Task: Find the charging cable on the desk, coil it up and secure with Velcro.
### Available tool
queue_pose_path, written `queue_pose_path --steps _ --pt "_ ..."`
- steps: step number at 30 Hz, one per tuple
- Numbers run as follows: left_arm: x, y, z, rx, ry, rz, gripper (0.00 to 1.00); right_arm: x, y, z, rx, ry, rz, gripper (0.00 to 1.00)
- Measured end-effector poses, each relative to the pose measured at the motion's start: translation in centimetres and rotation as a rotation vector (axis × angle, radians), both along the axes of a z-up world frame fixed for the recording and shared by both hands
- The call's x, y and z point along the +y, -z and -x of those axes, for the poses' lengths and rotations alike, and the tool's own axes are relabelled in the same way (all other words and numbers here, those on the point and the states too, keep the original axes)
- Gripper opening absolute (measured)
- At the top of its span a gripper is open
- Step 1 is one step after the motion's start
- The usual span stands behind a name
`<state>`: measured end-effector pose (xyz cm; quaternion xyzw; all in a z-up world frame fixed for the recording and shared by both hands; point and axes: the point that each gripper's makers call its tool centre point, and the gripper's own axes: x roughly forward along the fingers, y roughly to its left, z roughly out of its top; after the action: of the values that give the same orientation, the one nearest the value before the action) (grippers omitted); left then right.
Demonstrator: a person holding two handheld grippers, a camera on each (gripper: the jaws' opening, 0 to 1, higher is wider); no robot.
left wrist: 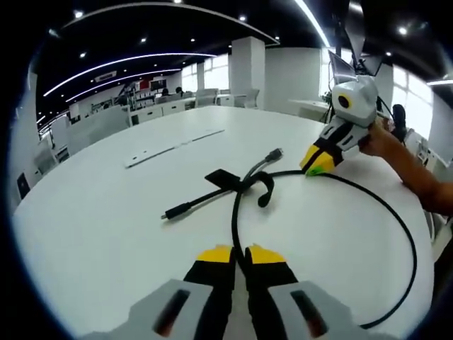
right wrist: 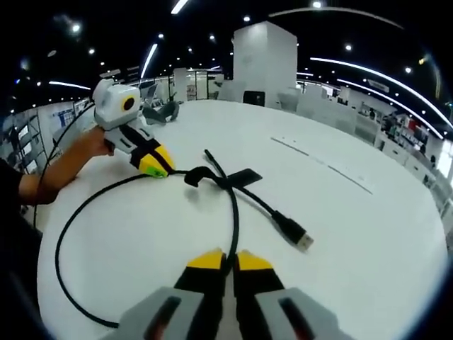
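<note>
Yellow-tipped jaws of the L gripper (left wrist: pixel 241 253) sit at the bottom of the left gripper view, closed to a narrow slit w/ the black charging cable (left wrist: pixel 234 219) pinched between them. R gripper (right wrist: pixel 230 258) does likewise in the right gripper view, jaws shut on the same cable.

Big round white desk (left wrist: pixel 106 234) carries it all. Cable lies flat in one wide open loop, not yet coiled. From each pinch it runs straight ahead to a crossing mid-desk. That crossing is what the next move turns on, I'd say: the flat black Velcro strap (right wrist: pixel 244 177) lies there, w/ both free ends fanning out past it. Which gripper is nearer I can't tell; fisheye skews it. Silver USB plug (right wrist: pixel 302 240) points away, off to the R gripper's right.
</note>
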<state>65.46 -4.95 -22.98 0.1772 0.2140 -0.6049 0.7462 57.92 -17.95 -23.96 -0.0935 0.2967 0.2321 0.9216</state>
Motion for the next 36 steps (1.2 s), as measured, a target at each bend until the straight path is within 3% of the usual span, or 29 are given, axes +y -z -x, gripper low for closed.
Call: queue_pose_path --steps 13,23,36 --pt "-0.5 0.0 -0.3 0.002 0.000 0.011 0.07 0.6 -0.2 -1.1 -0.062 -0.009 0.027 0.06" --pt "-2.9 -0.5 -1.2 -0.005 0.009 0.033 0.06 -2.0 -0.9 -3.2 -0.106 -0.021 0.037 0.06" --pt "-3.9 -0.5 -1.6 -0.007 0.000 0.061 0.06 -2.6 -1.1 -4.9 -0.152 -0.019 0.055 0.06"
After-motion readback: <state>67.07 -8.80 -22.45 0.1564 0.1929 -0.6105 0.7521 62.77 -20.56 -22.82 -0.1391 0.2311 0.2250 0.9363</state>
